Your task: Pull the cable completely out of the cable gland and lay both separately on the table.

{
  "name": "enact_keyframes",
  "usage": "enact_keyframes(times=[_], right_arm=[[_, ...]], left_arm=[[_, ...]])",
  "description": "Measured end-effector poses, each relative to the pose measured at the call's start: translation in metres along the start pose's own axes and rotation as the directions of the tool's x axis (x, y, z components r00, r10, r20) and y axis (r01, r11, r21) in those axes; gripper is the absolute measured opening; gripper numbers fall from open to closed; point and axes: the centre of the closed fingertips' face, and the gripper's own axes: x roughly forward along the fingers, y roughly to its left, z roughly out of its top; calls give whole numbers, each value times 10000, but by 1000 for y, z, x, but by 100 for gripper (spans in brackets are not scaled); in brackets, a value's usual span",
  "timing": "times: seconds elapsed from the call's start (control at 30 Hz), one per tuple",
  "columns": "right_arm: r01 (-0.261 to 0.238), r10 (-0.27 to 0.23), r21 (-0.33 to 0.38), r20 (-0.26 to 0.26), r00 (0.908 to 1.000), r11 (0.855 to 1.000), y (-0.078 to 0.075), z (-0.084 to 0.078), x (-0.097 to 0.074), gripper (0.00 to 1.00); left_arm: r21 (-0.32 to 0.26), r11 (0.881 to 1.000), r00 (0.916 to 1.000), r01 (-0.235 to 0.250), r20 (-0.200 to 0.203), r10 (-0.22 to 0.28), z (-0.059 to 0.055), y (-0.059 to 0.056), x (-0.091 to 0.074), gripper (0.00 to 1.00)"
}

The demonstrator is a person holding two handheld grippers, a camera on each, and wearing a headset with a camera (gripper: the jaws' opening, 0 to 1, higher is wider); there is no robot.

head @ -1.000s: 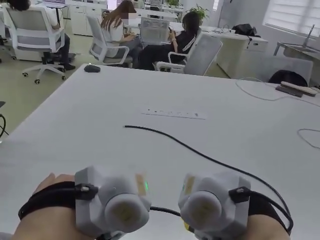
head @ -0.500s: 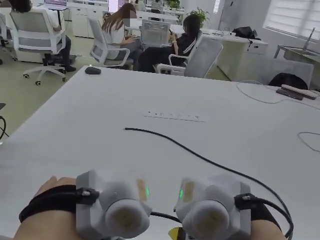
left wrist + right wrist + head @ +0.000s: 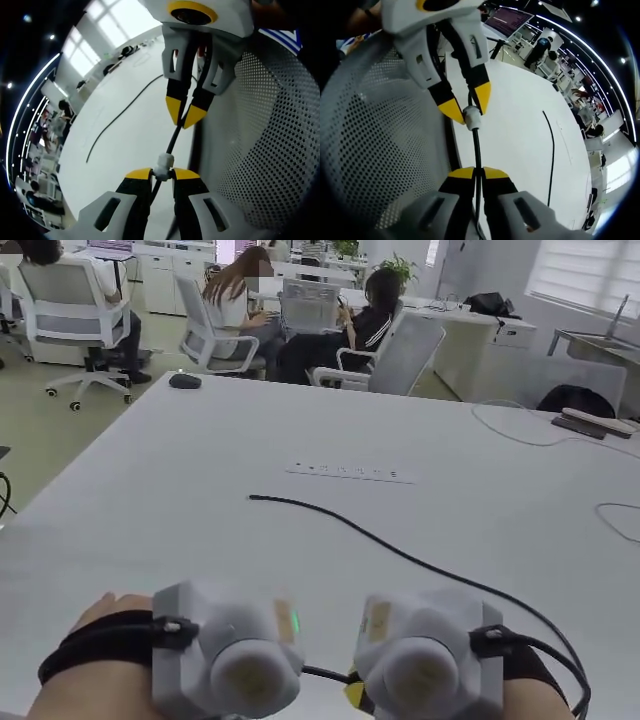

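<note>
My two grippers face each other, tip to tip, over the near edge of the white table (image 3: 200, 490). A small white cable gland (image 3: 163, 165) sits between the jaws of my left gripper (image 3: 162, 175), which is shut on it. My right gripper (image 3: 477, 173) is shut on the black cable (image 3: 476, 145) a short way from the gland (image 3: 471, 117); the cable still passes into the gland. In the head view the left gripper (image 3: 240, 660) and right gripper (image 3: 425, 660) sit side by side. The cable (image 3: 400, 552) loops out across the table, and its free end lies near the middle.
A flat white strip (image 3: 345, 472) lies mid-table beyond the cable's end. A dark mouse (image 3: 184, 381) sits at the far left edge. Thin cables (image 3: 520, 432) and a dark flat object (image 3: 590, 426) lie at the right. People sit on office chairs beyond the table. A perforated mesh surface (image 3: 260, 150) is close by the grippers.
Both grippers have sunk slightly lower in the head view, and the right one has edged a little toward the left. Both holds are unchanged.
</note>
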Motion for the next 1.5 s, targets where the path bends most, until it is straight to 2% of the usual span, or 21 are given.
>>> enact_keyframes(times=[0.27, 0.47, 0.57, 0.63, 0.7, 0.73, 0.77, 0.87, 0.97, 1.07, 1.1, 1.13, 1.2, 1.3, 1.33, 1.43, 1.5], right_arm=[[366, -319, 423, -1063, 9938, 9984, -6, -22, 1, 3], [635, -535, 669, -1422, 9884, 9957, -11, -31, -1, 3], [687, -579, 716, -1430, 9880, 9951, -13, -31, -1, 3], [594, -507, 583, -1417, 9886, 9965, -11, -30, -1, 8], [641, -553, 667, -1259, 9905, 9957, -12, -26, -1, 20], [490, -429, 555, -1054, 9935, 9973, -10, -22, -1, 21], [315, -291, 391, -595, 9978, 9987, -8, -14, 0, 19], [388, -384, 225, -188, 9991, 9990, -8, -4, -3, 21], [281, -281, -54, 39, 9996, 9996, -5, 1, -4, 21], [147, -139, -286, 303, 9994, 9995, -1, 7, -4, 19], [78, -56, -348, 624, 9980, 9994, 1, 13, -5, 16], [-99, 125, -320, 826, 9965, 9994, 5, 17, -5, 8], [-27, 37, -150, 626, 9980, 9999, 3, 12, -4, 3], [18, -11, -122, 570, 9984, 9999, 2, 11, -3, 3], [66, -61, -103, 529, 9986, 9999, 2, 10, -3, 3], [330, -327, 50, -429, 9985, 9994, -4, -9, 0, 3], [428, -412, 180, -804, 9959, 9989, -6, -17, 0, 3]], left_arm=[[-138, 9998, 9998, -172, -81, 170, -3, 3, -1, 17], [-267, 9990, 9993, -349, -119, 346, -4, 7, -2, 17], [-322, 9987, 9992, -391, -97, 388, -4, 8, -2, 17], [-301, 9987, 9991, -411, -141, 407, -4, 8, -2, 17], [-288, 9988, 9991, -403, -136, 399, -4, 8, -2, 17], [-283, 9988, 9991, -406, -129, 402, -4, 8, -2, 17], [-264, 9988, 9991, -406, -122, 403, -4, 8, -2, 17], [-91, 9995, 9995, -288, 134, 289, 3, 5, -2, 17], [250, 9995, 9997, -185, 186, 181, 6, 1, -2, 17], [521, 9980, 9987, -345, 403, 324, 12, 2, -4, 17], [493, 9984, 9986, -281, 461, 258, 13, 1, -4, 17], [475, 9986, 9987, -244, 454, 222, 13, 1, -4, 17], [556, 9983, 9995, -169, 282, 153, 9, -1, -2, 17], [437, 9989, 9991, -139, 413, 121, 11, -1, -3, 17], [392, 9990, 9994, -198, 294, 187, 8, 1, -2, 17], [223, 9994, 9995, -249, 173, 245, 5, 3, -2, 17], [202, 9994, 9995, -275, 152, 272, 4, 3, -3, 17]])
